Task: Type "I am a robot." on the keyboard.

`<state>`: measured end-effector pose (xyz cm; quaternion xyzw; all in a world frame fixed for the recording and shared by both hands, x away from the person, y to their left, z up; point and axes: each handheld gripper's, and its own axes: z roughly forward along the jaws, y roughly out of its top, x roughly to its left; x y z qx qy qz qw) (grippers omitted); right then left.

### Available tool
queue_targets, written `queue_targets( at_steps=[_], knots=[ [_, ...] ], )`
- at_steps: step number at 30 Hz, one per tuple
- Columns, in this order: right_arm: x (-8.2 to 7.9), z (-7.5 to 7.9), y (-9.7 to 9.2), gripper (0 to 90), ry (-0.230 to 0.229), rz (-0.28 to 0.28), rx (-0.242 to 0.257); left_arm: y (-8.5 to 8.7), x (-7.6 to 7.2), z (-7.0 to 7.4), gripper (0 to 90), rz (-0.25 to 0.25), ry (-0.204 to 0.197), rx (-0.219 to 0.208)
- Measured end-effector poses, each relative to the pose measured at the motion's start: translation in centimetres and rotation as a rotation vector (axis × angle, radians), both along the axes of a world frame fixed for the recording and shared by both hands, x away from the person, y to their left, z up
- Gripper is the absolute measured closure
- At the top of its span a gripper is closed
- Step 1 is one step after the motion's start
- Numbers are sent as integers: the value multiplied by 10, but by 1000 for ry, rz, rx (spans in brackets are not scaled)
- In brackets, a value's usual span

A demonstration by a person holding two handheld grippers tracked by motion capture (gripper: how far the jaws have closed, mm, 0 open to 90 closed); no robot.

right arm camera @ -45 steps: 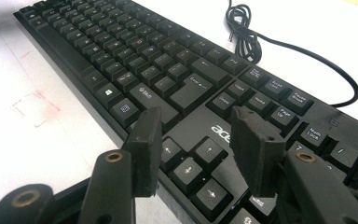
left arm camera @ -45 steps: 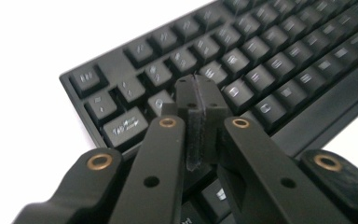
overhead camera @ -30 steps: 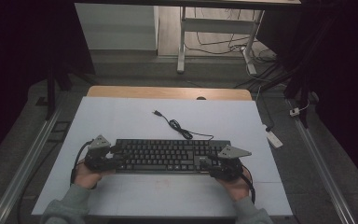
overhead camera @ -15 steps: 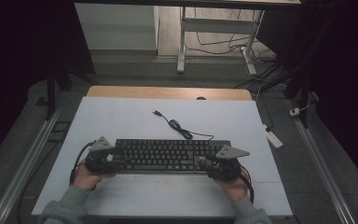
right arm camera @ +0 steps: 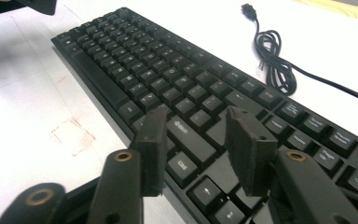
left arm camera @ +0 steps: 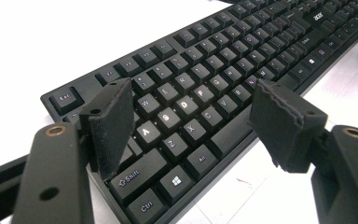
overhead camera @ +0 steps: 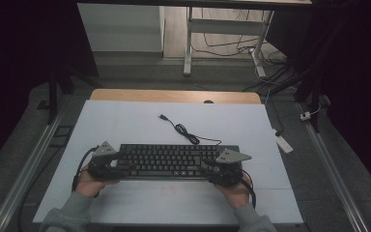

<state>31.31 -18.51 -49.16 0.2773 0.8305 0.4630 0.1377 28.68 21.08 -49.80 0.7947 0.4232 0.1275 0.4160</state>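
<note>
The left gripper [left arm camera: 193, 121] had its fingers [left arm camera: 109, 126] spread wide over the left end of the black keyboard [left arm camera: 205, 88]. They had just been opening, one pad above the Shift and Caps keys, the other beyond the front edge, neither pressing on anything. The right gripper [right arm camera: 198, 149] had its fingers [right arm camera: 249, 154] narrower, just been closing. They hovered over the keys at the keyboard's right end, with keys showing in the gap; whether the pads touched them could not be told.

In the high view the left gripper [overhead camera: 107, 162] and right gripper [overhead camera: 223, 166] sat at the two ends of the keyboard [overhead camera: 166, 162]. It lay flat, lengthwise across the near half of the white bench [overhead camera: 125, 121]. Its cable [overhead camera: 183, 130] ran from the back edge in a loose coil, the plug lying further up the bench. A faint red square [right arm camera: 72, 135] was marked on the bench just in front of the keyboard.
</note>
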Motion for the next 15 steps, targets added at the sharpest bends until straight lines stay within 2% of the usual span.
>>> queue_targets(
  at_steps=[4,11,15],
  knots=[
    [2,3,5,705,4,12,12,-2,0,-1,301,-8,1,14],
    [9,2,24,884,33,65,-1,-2,-1,-1,298,-3,0,18],
    [13,1,38,894,45,87,-17,-3,-1,-1,296,-7,1,22]
  ],
)
